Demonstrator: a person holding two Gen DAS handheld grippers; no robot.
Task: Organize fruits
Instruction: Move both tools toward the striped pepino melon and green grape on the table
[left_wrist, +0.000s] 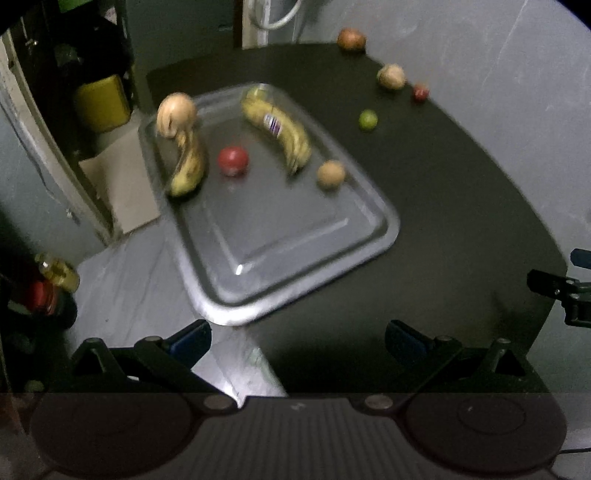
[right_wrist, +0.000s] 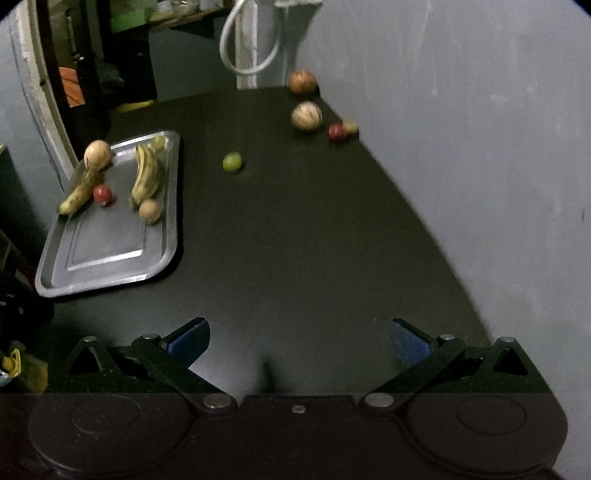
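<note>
Fruits are split: bananas (left_wrist: 279, 131) on the tray (left_wrist: 376, 236), a lime (right_wrist: 232, 161) mid-table (right_wrist: 295, 240), round ones near the far edge. Both grippers, left (left_wrist: 297, 338) and right (right_wrist: 299, 338), are held wide open, empty. Round fruit may be nudged off the edge.

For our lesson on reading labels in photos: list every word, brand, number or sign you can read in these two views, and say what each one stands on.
No text can be quoted from either view.
Sticker on banana on the tray: white with dark stripes like a barcode and a reddish patch, too blurred to read.
Same banana in the right wrist view: sticker too small to make out.
Other fruits, dark table, wall and tongs: no markings visible.
</note>
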